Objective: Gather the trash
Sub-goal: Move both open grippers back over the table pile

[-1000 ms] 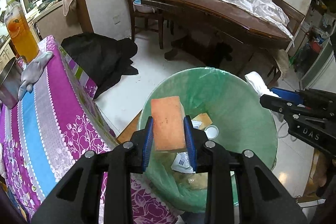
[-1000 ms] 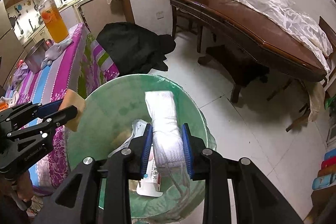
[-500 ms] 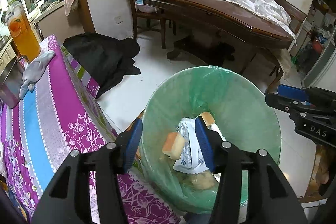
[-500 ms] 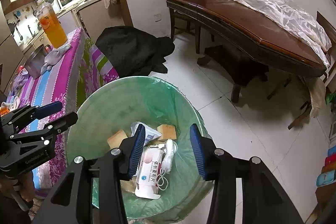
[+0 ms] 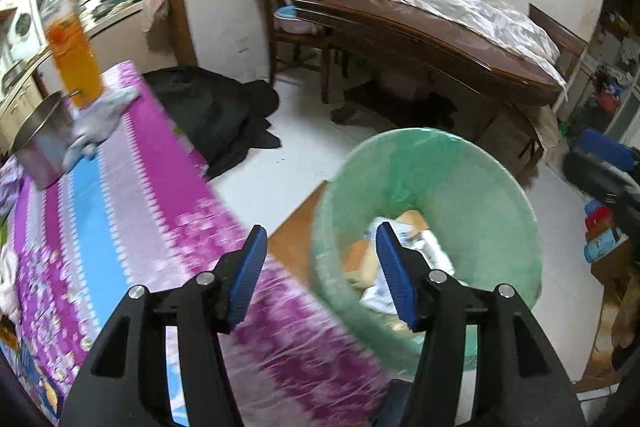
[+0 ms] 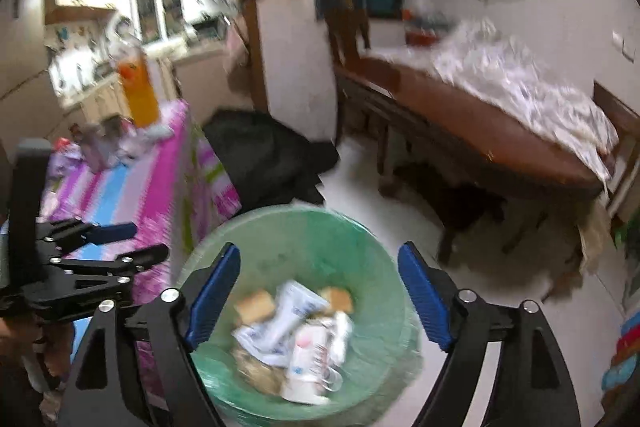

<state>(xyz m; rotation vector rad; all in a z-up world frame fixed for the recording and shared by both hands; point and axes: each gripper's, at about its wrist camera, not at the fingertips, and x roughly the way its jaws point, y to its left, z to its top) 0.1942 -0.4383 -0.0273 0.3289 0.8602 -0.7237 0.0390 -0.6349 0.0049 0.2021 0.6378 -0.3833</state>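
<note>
A round bin lined with a green bag [image 5: 460, 183] [image 6: 304, 239] stands on the floor beside the table. Inside lie an orange sponge [image 5: 362, 261] [image 6: 254, 301], white packets [image 6: 296, 307] and other scraps. My left gripper [image 5: 318, 269] hangs over the table edge and the bin's left rim; its jaws are opening with nothing between them. My right gripper [image 6: 320, 293] is above the bin, its jaws opening wide and empty. The left gripper [image 6: 108, 247] also shows at the left of the right wrist view.
A table with a purple and blue striped cloth [image 5: 120, 195] holds a bottle of orange drink [image 5: 74, 63], a metal pot [image 5: 44, 143] and a grey cloth [image 5: 104, 115]. A black garment [image 5: 216, 115] lies on the floor. A long wooden table [image 5: 432, 39] with chairs stands behind.
Both grippers let go: the orange sponge and the white roll dropped into the bin. The left gripper then swung left toward the table; the right one rose and tilted up, opening wider.
</note>
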